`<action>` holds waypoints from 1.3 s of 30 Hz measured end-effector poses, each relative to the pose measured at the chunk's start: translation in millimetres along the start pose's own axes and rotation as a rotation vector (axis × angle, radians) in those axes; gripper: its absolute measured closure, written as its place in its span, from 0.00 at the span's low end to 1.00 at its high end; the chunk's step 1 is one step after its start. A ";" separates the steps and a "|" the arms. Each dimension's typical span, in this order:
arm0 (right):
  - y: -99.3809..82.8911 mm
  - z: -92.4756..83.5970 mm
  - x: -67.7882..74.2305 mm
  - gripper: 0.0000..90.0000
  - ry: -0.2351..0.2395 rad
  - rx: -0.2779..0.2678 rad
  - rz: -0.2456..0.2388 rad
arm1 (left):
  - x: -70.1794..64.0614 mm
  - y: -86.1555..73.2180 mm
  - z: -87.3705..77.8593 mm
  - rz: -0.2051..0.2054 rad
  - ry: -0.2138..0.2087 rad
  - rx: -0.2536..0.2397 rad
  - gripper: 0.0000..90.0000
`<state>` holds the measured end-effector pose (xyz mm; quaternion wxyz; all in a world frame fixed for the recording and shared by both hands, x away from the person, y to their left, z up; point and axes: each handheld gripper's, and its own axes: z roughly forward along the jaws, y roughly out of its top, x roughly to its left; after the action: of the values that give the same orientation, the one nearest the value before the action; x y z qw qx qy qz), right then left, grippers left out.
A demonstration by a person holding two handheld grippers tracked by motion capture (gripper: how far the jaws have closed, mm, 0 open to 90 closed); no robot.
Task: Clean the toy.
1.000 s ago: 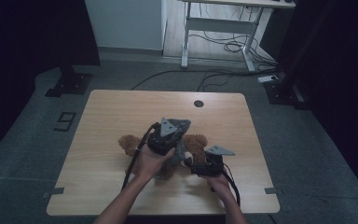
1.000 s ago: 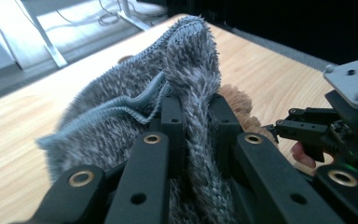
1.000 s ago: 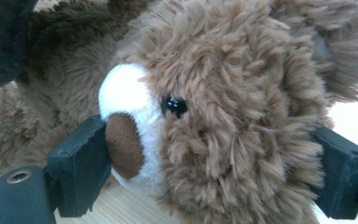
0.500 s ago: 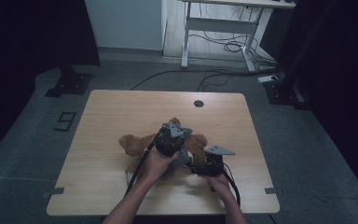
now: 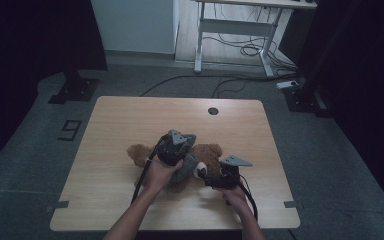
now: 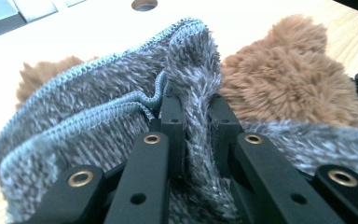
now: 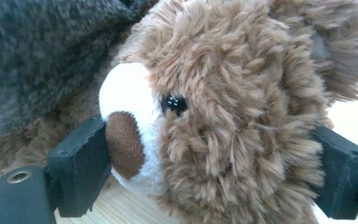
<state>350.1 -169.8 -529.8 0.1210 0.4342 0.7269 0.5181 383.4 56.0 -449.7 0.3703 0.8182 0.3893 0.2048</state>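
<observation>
A brown teddy bear (image 5: 211, 152) lies on the wooden table (image 5: 130, 117), partly wrapped in a grey fuzzy garment (image 5: 186, 169). My left gripper (image 5: 176, 146) hangs over the bear's body. In the left gripper view it (image 6: 195, 109) is shut on an upright fold of the grey garment (image 6: 98, 93), with brown fur (image 6: 284, 79) behind. My right gripper (image 5: 209, 179) sits at the bear's head from the near side. Its jaws (image 7: 209, 163) stand wide and press on the bear's head (image 7: 223, 93), one pad at the white muzzle (image 7: 126, 93), the other behind the head.
A round cable hole (image 5: 213, 110) sits near the table's far edge. Bare wood lies left and far of the bear. Beyond the table stand a white desk frame (image 5: 232, 27) and floor cables (image 5: 240, 50); a black stand base (image 5: 75, 90) is at far left.
My left gripper has sunk toward the bear with the grey garment in it. The right gripper has kept still on the bear's head.
</observation>
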 end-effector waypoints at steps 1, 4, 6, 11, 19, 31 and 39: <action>0.0 0.0 0.1 0.14 0.000 0.000 0.001 | 1.5 -1.0 -1.5 0.002 0.003 0.000 0.88; 0.0 -0.2 0.0 0.14 0.000 0.002 -0.003 | 7.2 -4.7 -7.9 0.005 0.010 0.001 0.88; 0.0 -0.2 0.2 0.14 0.001 0.001 -0.003 | 11.3 -6.5 -11.7 -0.003 0.015 -0.001 0.88; 0.0 0.0 0.2 0.14 0.001 0.000 -0.001 | 20.0 -11.2 -19.3 -0.013 0.031 -0.004 0.88; 0.0 0.0 -0.2 0.14 0.004 0.001 0.002 | 24.8 -14.3 -25.3 -0.039 0.034 -0.020 0.88; -0.1 -0.1 -1.3 0.14 0.007 0.000 0.007 | 0.7 -0.1 -30.6 0.004 -0.008 -0.065 0.88; -0.2 -0.2 -1.3 0.14 0.006 0.001 0.008 | -11.5 11.3 -17.9 0.026 -0.017 -0.045 0.88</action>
<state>350.6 -170.9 -530.2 0.1163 0.4356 0.7258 0.5195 370.7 50.1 -430.1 0.3893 0.8163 0.3707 0.2114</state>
